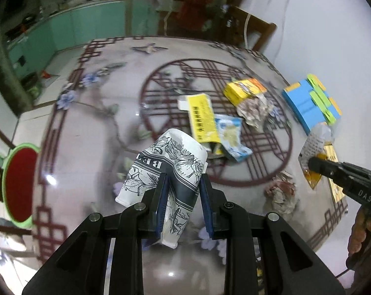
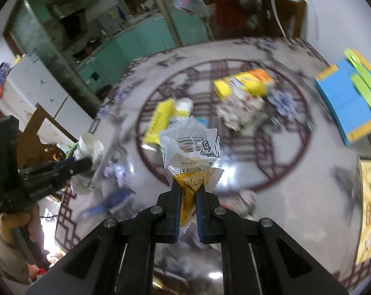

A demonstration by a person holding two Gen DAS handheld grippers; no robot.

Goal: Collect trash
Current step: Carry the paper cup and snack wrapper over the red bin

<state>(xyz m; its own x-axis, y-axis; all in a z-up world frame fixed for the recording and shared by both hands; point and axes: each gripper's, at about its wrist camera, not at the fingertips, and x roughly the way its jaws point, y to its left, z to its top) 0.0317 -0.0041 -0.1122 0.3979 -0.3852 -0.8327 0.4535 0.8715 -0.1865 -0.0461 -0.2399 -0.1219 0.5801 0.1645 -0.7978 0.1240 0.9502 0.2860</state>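
Left gripper (image 1: pixel 183 184): closest to the left camera. Its jaws are squeezed onto a squashed paper cup (image 1: pixel 165 169) and hold it up off the bench.
Right gripper (image 2: pixel 188 191): closest to the right camera. Its jaws are almost closed, pinching a crinkly clear wrapper (image 2: pixel 190 147) with yellow on it. The wrapper is up off the bench too.
Bench (image 1: pixel 92 127): big and shiny, with a dark red circle pattern and blue flowers. It takes up most of both views.
Red bin (image 1: pixel 19 184): a round thing with a green rim at the near left edge of the bench. It looks like the place for the trash, but I cannot be sure.
Blue box (image 1: pixel 306 103): far right on the bench, with green and yellow pieces on it. It may not be trash.
Yellow box (image 1: pixel 202 115): lies flat in the middle of the circle.
Small yellow box (image 1: pixel 244 88): farther off, to the right of the first one.
Blue and white packet (image 1: pixel 231 137): touching the near end of the yellow box.
Crumpled paper (image 1: pixel 254 109): just beside the small yellow box.
Second crumpled paper (image 1: pixel 282 191): near right, at the edge of the circle.
Done so far: two pieces are picked up, one in each gripper.
Left to do: I think both pieces need to go in the bin. Then the boxes, the packet and the two paper balls are waiting. Not even half looks done.
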